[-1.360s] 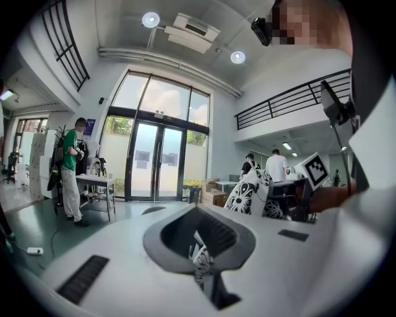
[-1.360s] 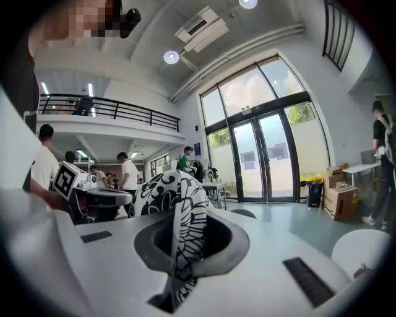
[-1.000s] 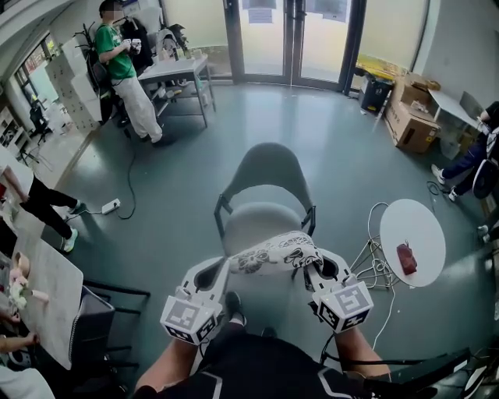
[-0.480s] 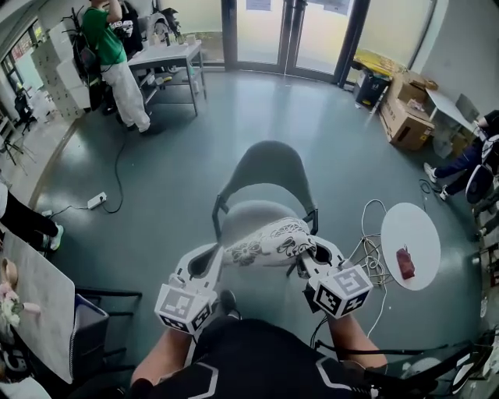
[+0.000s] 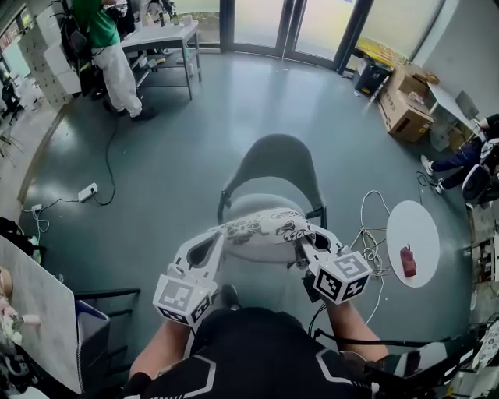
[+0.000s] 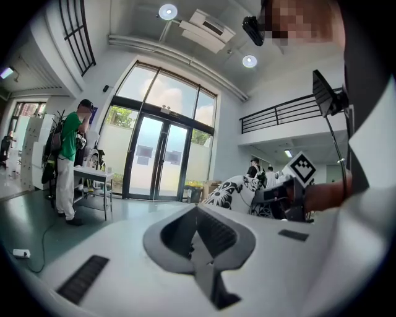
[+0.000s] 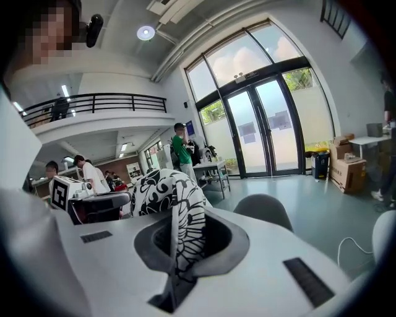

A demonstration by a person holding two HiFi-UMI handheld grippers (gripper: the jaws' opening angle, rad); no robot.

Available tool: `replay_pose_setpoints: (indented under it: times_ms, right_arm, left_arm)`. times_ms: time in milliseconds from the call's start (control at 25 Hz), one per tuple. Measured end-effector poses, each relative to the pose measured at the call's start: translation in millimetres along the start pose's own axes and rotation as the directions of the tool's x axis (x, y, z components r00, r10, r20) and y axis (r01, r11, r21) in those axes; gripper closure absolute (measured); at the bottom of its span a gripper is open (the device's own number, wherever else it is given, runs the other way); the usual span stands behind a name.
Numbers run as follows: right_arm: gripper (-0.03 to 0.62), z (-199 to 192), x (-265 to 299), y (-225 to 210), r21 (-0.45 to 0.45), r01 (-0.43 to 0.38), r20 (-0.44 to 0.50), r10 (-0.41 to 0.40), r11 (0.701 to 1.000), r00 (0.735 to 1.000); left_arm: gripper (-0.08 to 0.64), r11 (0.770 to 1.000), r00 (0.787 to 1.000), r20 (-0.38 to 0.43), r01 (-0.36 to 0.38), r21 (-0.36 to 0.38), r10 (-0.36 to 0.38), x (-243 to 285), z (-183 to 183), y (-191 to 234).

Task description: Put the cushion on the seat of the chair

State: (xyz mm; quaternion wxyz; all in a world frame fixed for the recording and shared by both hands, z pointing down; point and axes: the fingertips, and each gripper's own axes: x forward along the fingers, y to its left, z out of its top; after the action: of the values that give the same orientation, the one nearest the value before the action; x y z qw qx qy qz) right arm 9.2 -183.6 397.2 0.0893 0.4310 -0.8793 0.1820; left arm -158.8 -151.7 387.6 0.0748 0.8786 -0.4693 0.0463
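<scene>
Cushion (image 5: 269, 227) now nearer chair (image 5: 281, 160)

The left gripper's (image 6: 197, 212) jaws stand pressed together in its white body. Just past their tips, to the right, rises the black-and-white patterned cushion (image 6: 234, 189), with the right gripper (image 6: 267, 193) at its far right end. Far left, a person in a green top (image 6: 67, 162) stands by a tabletop (image 6: 93, 174) before tall glass doors (image 6: 158, 158).

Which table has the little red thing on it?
The small round white table right of the chair. The red thing lies on its top. The long table near the glass doors is rectangular and shows nothing red.
</scene>
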Motion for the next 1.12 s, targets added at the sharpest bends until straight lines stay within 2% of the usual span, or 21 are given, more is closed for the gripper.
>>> replay_pose_setpoints:
  times_ms: [120,280,480,680,840,1000,1120]
  right_arm:
    - [0.574,-5.0,18.2,5.2,0.054,-0.033,-0.003,0.033,0.998,0.999]
    - [0.574,-20.6,40.1,3.7,0.109,-0.019,-0.053,0.025,0.994,0.998]
    - [0.574,-47.7,58.8,-3.8,0.149,-0.063,-0.114,0.081,0.987,0.990]
    - [0.574,-83.3,77.3,-15.6,0.166,-0.112,-0.193,0.144,0.980,0.971]
    - [0.574,-106.9,86.4,-21.6,0.155,-0.162,-0.267,0.199,0.975,0.943]
    - [0.574,-125.1,89.7,-39.6,0.166,-0.159,-0.313,0.205,0.973,0.927]
    - [0.574,-142.2,91.6,-55.6,0.209,-0.149,-0.338,0.214,0.966,0.916]
  left_arm:
    - [0.551,1.000,1.000,-0.002,0.018,-0.006,-0.018,4.3,-3.2,17.4]
    - [0.551,0.999,0.999,-0.024,0.029,-0.019,-0.029,7.8,-12.8,36.3]
    - [0.551,0.998,0.997,-0.058,0.049,-0.036,-0.051,22.8,-22.3,39.6]
    - [0.551,0.998,0.993,-0.104,0.047,-0.030,-0.050,43.2,-32.9,37.4]
    - [0.551,0.998,0.991,-0.128,0.045,-0.033,-0.049,60.3,-36.9,31.5]
    - [0.551,0.999,0.986,-0.159,0.041,-0.029,-0.045,77.6,-43.0,24.3]
    - [0.551,0.999,0.983,-0.179,0.033,-0.030,-0.038,88.9,-45.2,19.9]
